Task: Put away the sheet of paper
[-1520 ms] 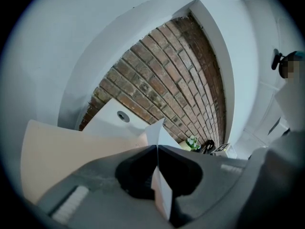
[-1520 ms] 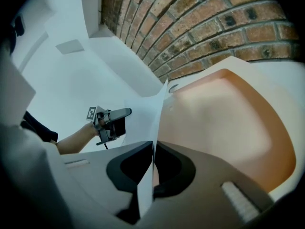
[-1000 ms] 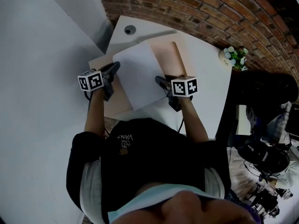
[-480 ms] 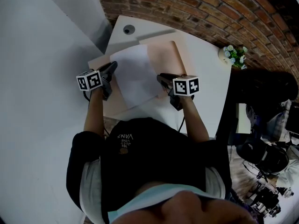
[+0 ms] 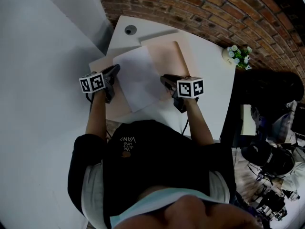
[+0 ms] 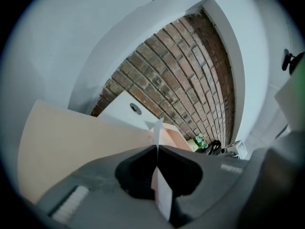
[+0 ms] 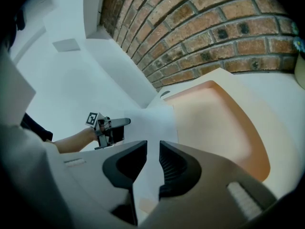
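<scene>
A white sheet of paper (image 5: 138, 78) hangs over an open peach folder (image 5: 169, 61) that lies on the white table (image 5: 209, 80). My left gripper (image 5: 116, 69) is shut on the sheet's left edge. In the left gripper view its jaws meet on the thin paper (image 6: 162, 194), with the folder (image 6: 71, 142) below. My right gripper (image 5: 164, 79) is at the sheet's right edge. In the right gripper view (image 7: 152, 144) its jaws stand a little apart, with the paper (image 7: 150, 123) running between them. The folder (image 7: 209, 123) spreads out to the right there.
A small pot of flowers (image 5: 239, 57) stands at the table's far right corner. A round cable hole (image 5: 130, 30) is at the far left. A brick wall (image 5: 214, 8) runs behind the table, and dark clutter (image 5: 271, 94) sits to the right.
The sheet has shifted slightly left over the folder. Both grippers have stayed almost where they were.
</scene>
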